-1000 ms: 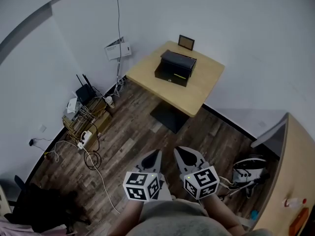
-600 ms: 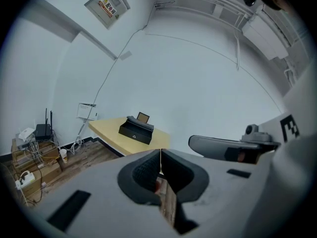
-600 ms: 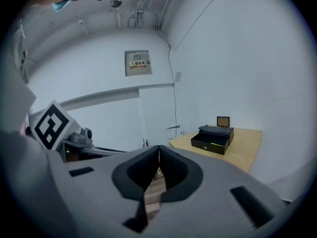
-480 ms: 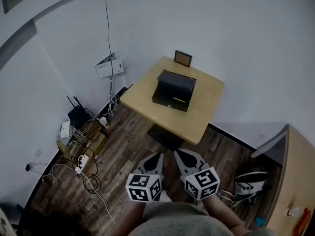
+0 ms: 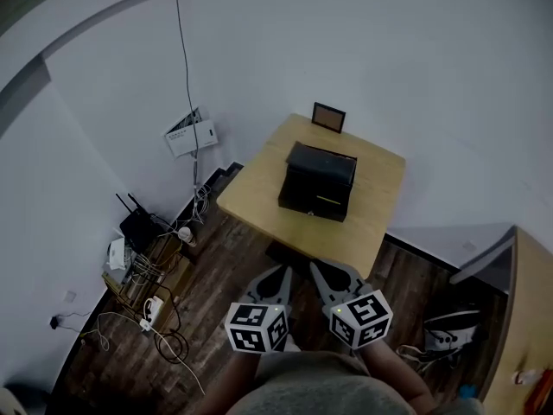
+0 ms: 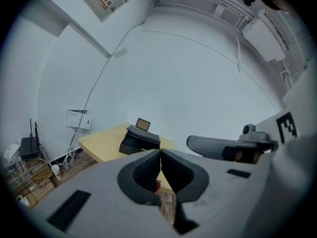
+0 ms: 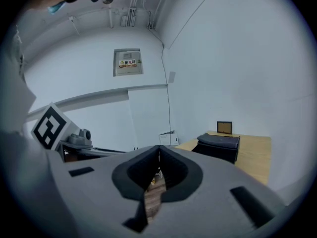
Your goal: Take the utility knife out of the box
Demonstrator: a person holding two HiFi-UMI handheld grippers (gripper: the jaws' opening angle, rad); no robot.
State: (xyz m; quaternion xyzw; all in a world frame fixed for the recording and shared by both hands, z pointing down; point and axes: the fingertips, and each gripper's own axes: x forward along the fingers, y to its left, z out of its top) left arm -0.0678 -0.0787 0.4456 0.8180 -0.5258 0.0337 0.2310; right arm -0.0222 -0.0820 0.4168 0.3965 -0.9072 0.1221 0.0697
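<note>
A black box (image 5: 318, 182) with a closed lid stands on a light wooden table (image 5: 376, 206) by the white wall; a thin yellow-green strip shows at its front. The same box (image 6: 139, 140) appears in the left gripper view and, at the right, the box (image 7: 218, 147) appears in the right gripper view. No utility knife is visible. My left gripper (image 5: 280, 274) and right gripper (image 5: 316, 271) are held side by side over the floor, well short of the table. Both have their jaws closed together with nothing between them.
A small framed picture (image 5: 328, 118) stands at the table's far edge. To the left, a router (image 5: 138, 227), cables and a crate (image 5: 143, 271) crowd the floor by the wall. A second wooden desk (image 5: 529, 318) lies at the right, with a bag (image 5: 449, 328) on the floor beside it.
The view has moved closer to the table: the box and table now sit lower and nearer in the head view. Both grippers keep the same shut pose, side by side.
</note>
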